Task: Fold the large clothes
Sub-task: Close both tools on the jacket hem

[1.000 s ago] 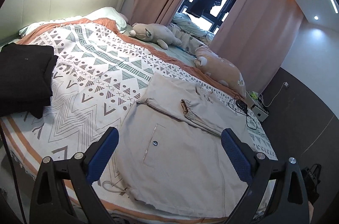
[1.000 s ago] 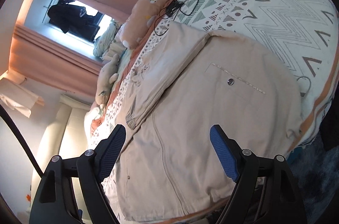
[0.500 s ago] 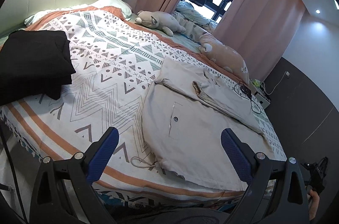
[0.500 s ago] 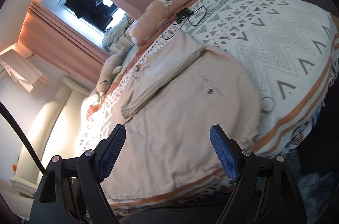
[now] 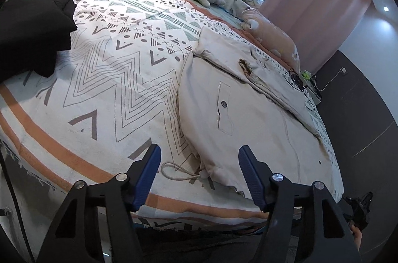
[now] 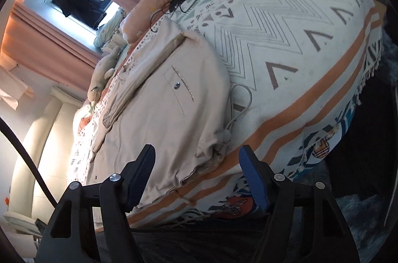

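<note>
**Beige jacket lying partly folded at the bed's near edge**

The beige jacket [image 5: 253, 118] lies flat on the patterned bedspread, its hem along the near edge. A sleeve [image 5: 258, 74] is folded across its far part, the cuff lining showing. A snap-buttoned pocket flap [image 5: 223, 103] faces up. At the near left corner a drawstring loop [image 5: 174, 172] trails onto the bedspread.
</note>
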The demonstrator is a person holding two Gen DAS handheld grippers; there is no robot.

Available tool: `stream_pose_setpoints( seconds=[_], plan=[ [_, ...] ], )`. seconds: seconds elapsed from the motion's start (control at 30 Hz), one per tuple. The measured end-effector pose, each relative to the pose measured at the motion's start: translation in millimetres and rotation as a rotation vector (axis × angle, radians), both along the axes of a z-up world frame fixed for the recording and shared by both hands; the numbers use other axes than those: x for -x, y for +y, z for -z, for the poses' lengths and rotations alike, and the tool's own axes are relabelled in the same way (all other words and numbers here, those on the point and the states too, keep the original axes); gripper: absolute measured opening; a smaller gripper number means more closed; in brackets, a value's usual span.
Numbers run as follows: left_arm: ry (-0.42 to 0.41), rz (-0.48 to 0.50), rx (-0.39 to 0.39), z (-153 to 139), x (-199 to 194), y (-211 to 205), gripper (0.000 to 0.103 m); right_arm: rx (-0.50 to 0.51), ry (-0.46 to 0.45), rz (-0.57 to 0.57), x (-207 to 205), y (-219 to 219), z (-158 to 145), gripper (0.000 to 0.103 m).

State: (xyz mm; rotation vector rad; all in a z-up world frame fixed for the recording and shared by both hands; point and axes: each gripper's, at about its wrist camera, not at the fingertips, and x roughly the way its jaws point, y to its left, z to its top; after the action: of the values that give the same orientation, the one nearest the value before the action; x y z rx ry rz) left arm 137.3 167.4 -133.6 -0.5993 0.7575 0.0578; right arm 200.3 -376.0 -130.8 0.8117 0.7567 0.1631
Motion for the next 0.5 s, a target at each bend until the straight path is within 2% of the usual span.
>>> stream_pose_setpoints(
  seconds=[0.07, 0.13, 0.23, 0.33, 0.5],
  plan=[
    [0.016, 0.004, 0.015, 8, -7, 3, 0.063, -0.033, 0.001, -0.010, -8, 0, 7, 0.067],
    [0.037, 0.011, 0.034, 15, -15, 5, 0.051, -0.050, 0.016, -0.019, -17, 1, 15, 0.065],
    [0.062, 0.018, 0.041, 25, -28, 6, 0.050, -0.065, 0.046, -0.021, -31, 3, 27, 0.060],
    [0.083, 0.024, 0.058, 35, -40, 8, 0.050, -0.092, 0.056, -0.029, -42, 4, 35, 0.059],
    [0.126, 0.018, 0.093, 56, -59, 13, 0.049, -0.139, 0.037, -0.042, -54, 1, 44, 0.052]
  ],
)
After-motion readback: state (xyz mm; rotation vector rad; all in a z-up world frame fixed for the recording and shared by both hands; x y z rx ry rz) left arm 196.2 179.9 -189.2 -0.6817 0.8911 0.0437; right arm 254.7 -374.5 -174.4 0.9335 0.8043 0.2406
